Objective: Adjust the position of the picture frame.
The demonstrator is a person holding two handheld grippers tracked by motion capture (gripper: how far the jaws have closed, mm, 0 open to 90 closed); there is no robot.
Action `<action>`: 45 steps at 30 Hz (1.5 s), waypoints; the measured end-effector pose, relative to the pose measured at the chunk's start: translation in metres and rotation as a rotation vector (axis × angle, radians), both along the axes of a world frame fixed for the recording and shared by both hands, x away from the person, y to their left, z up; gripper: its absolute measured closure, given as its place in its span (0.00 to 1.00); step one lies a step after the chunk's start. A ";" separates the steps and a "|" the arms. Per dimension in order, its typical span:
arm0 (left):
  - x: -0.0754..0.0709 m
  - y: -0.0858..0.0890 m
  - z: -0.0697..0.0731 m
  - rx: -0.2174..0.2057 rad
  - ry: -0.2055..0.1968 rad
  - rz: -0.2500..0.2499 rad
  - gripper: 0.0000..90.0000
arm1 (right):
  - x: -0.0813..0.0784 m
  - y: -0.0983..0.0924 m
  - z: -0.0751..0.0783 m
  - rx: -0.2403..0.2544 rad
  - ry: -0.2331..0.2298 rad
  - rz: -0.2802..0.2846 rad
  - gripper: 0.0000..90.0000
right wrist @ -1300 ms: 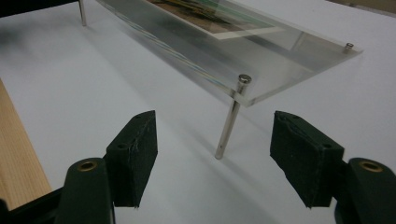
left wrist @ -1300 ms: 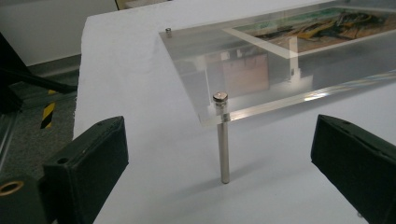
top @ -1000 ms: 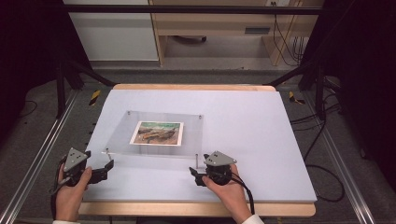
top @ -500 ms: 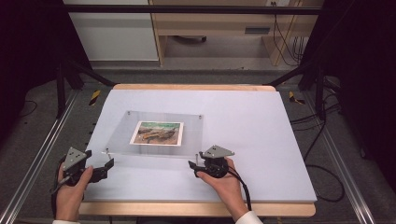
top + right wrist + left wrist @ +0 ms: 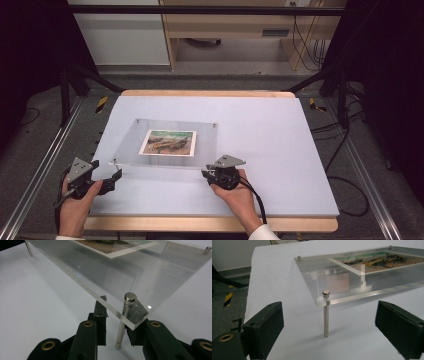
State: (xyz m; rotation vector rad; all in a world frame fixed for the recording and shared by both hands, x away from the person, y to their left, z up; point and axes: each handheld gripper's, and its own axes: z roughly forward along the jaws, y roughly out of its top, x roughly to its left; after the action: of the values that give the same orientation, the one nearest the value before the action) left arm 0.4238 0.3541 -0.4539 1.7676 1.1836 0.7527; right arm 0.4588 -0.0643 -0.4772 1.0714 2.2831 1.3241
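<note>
I'm working in what looks like a lab. My desk (image 5: 280, 150) sits inside a black metal frame (image 5: 75, 95). Cables (image 5: 305, 45) trail over grey carpet (image 5: 30, 125).

Clear panel (image 5: 170, 145): I see transparent acrylic, glossy and smooth, with polished edges that catch the light.
Corner posts (image 5: 326, 315): brushed metal from here, smooth, with a dull silvery sheen.
Picture (image 5: 168, 142): looks to me like printed paper with a white border, flat under the clear sheet.
Table top (image 5: 260, 145): I read it as a matt, pale, smooth sheet on a light wooden board.
Jaw pads (image 5: 264, 332): black, matt, faintly grained, like rubber or plastic.
</note>
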 end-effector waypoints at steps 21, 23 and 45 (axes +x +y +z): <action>0.004 -0.004 -0.009 -0.005 0.058 -0.010 0.49 | 0.005 -0.007 0.009 0.151 0.027 0.001 0.94; 0.005 -0.002 -0.010 -0.016 0.059 -0.009 0.55 | 0.007 -0.009 0.013 0.189 0.041 -0.002 0.94; 0.028 -0.004 -0.009 -0.134 -0.062 -0.002 0.89 | 0.014 -0.015 0.014 0.232 0.080 -0.012 0.94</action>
State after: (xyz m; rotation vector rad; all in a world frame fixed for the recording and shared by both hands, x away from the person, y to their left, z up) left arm 0.4519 0.3503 -0.4625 1.6237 1.1640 0.7053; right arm 0.4732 -0.0795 -0.4628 1.2297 2.2148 1.5989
